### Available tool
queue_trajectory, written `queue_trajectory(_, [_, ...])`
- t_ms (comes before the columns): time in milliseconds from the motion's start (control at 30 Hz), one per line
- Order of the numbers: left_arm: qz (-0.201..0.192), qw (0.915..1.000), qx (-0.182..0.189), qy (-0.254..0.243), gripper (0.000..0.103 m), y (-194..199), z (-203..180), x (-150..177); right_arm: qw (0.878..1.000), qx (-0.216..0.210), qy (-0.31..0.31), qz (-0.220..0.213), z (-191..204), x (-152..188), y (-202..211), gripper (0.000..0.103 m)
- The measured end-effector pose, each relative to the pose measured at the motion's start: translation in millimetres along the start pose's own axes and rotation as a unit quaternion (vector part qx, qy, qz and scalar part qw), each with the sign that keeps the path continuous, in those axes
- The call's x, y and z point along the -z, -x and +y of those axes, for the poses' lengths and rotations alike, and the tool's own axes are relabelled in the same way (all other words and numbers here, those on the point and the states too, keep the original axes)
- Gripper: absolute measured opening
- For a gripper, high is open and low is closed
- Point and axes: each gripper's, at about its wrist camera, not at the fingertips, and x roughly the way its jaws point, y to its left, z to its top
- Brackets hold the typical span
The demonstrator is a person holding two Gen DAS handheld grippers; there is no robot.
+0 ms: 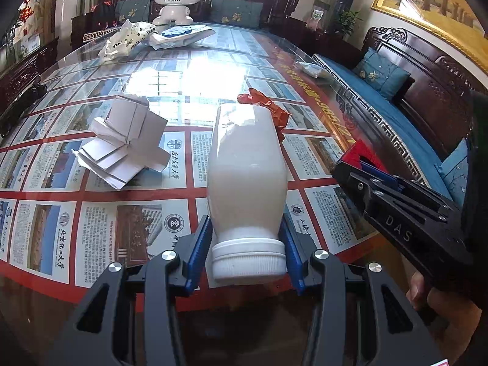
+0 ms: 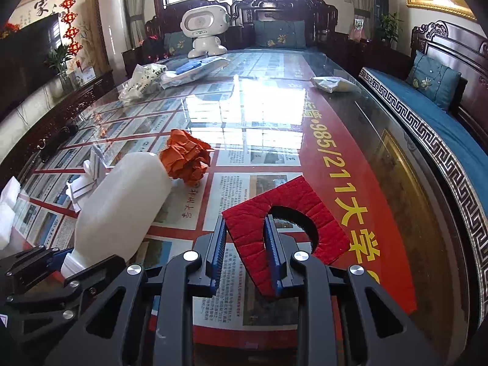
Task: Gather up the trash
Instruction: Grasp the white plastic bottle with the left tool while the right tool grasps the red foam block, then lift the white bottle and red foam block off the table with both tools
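With the left gripper (image 1: 248, 247) clamped on the white bottle (image 1: 247, 170) and the right gripper (image 2: 245, 244) apparently closed on the red pad (image 2: 286, 213), crumpled orange paper (image 2: 187, 158) and folded cardboard (image 1: 125, 140) beyond the bottle remain uncollected.

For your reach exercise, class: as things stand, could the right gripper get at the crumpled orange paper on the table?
Probably not yet. The right gripper is shut on the red felt piece, so its jaws are occupied. The crumpled orange paper lies ahead with bare table between, beside the white bottle.
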Motion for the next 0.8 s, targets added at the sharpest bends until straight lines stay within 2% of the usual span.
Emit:
queue_trajectory(200, [-0.009, 0.9999, 0.003, -0.005, 0.045, 12.4, -2.5, 3.4, 0.999, -0.046, -0.003, -0.012, 14.3, 10.7, 21.1, 0.025])
queue_trajectory(333, [-0.016, 0.9998, 0.011, -0.008, 0.044, 22.8, -2.7, 7.8, 0.998, -0.063, -0.005, -0.017, 20.3, 16.2, 30.9, 0.025])
queue_trajectory(800, [-0.041, 0.9988, 0.027, -0.005, 0.044, 58.2, -0.5, 19.8, 0.996, -0.067, -0.007, -0.057, 27.6, 32.7, 73.4, 0.025])
